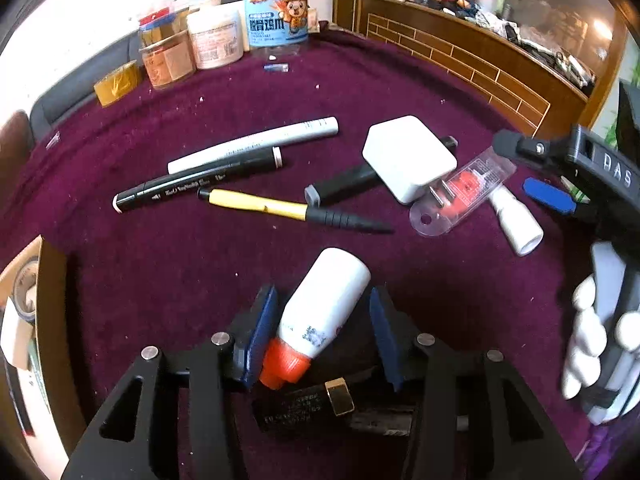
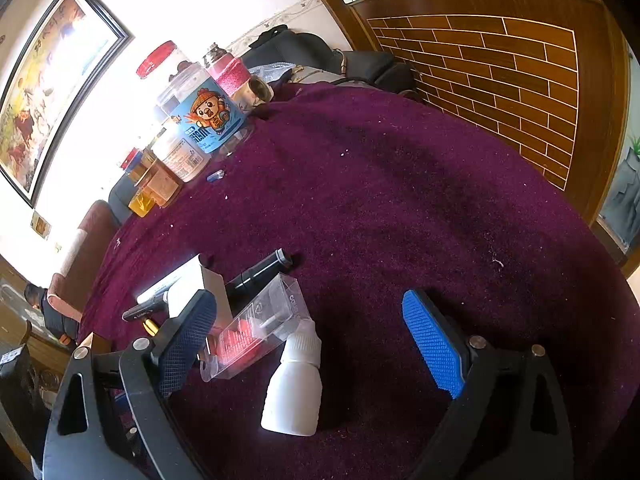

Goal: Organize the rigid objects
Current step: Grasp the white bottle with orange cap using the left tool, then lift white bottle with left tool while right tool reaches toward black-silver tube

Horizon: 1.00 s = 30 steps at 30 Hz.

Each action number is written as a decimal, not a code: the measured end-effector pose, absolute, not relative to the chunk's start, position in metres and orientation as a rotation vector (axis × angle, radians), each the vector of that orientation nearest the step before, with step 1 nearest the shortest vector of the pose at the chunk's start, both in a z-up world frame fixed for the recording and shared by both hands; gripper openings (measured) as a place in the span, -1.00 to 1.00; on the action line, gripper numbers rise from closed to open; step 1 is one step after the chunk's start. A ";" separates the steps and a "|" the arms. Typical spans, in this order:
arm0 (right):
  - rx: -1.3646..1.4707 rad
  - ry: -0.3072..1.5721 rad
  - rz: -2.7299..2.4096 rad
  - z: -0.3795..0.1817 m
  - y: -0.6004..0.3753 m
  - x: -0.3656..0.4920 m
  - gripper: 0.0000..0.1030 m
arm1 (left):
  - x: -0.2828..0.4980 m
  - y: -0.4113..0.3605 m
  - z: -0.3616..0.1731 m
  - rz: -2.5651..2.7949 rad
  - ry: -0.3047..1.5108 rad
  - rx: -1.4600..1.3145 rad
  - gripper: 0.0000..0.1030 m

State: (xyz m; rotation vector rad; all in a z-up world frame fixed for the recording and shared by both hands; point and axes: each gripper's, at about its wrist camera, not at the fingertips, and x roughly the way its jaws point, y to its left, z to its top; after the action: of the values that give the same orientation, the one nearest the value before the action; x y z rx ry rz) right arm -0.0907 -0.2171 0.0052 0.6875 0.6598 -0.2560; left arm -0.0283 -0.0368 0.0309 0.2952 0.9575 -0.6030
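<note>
The left gripper [image 1: 324,336] straddled a white bottle with an orange cap [image 1: 320,316]; its left pad lay against the bottle's side, a gap showed at the right pad, so the grip was not closed. A black block with a brass clip [image 1: 320,408] lay just below the cap. The right gripper [image 2: 316,344] stood wide open over a small white bottle [image 2: 294,392], pads well clear on both sides. A clear case with red contents [image 2: 256,328] touched that bottle's neck. Open maroon cloth [image 2: 400,184] extended to the right of and beyond the right gripper. A cardboard box [image 1: 48,312] stood at the near left. Mid-table, a yellow pen [image 1: 280,210], black marker [image 1: 196,184] and white marker [image 1: 256,142] lay close together; a white charger [image 1: 408,158] rested on a black-and-grey marker [image 1: 340,188]. Jars [image 1: 248,36] lined the far edge
</note>
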 end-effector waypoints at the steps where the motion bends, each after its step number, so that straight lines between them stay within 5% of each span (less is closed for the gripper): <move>1: 0.687 0.659 -0.255 0.005 -0.217 -0.091 0.87 | -0.028 -0.035 0.032 -0.601 0.966 0.283 -0.30; 2: 0.688 0.659 -0.255 0.005 -0.217 -0.091 0.87 | -0.028 -0.030 0.034 -0.609 0.979 0.252 -0.54; 17: 0.664 0.670 -0.280 0.007 -0.214 -0.089 0.87 | -0.075 0.148 0.104 -0.620 0.854 -0.296 -0.56; 23: 0.437 0.675 -0.299 0.050 -0.158 -0.109 0.81 | -0.086 0.198 0.103 -0.554 0.825 -0.355 -0.56; 30: 0.432 0.929 0.010 0.038 -0.076 -0.092 0.79 | -0.086 0.230 0.088 -0.532 0.811 -0.425 -0.56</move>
State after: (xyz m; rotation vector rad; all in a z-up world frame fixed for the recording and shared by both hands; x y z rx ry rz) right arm -0.0924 -0.0760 0.0379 0.4322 0.9286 0.0099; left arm -0.0857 0.2303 0.0884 -0.4252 0.8108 -0.5322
